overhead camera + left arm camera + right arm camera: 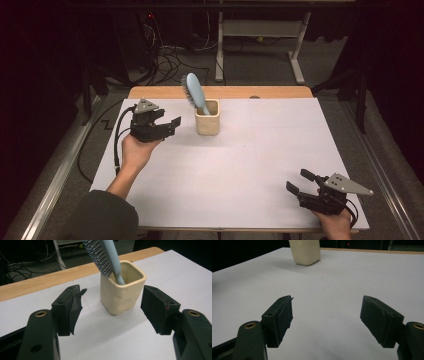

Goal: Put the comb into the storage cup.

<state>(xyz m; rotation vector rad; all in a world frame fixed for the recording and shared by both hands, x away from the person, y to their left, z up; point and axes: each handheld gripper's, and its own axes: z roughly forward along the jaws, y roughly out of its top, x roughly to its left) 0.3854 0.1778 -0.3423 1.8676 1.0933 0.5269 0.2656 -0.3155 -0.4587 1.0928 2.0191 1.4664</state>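
A cream square cup [207, 121] stands near the back of the white table, and a light blue hairbrush [194, 93] leans in it, head up with bristles to the left. My left gripper [169, 125] hovers just left of the cup, open, nothing between its jaws. In the left gripper view the cup [122, 292] sits a short way beyond the open left gripper [112, 310], with the brush [105, 255] rising from it. My right gripper [299, 181] rests open at the front right corner. In the right gripper view the cup [305, 251] stands far off beyond the empty right gripper [327, 320].
The white sheet [240, 165] covers most of the table, with a wooden strip [240, 92] along the far edge. Cables and a table frame [260, 35] lie on the floor beyond. A metal rail [55, 175] runs along the left side.
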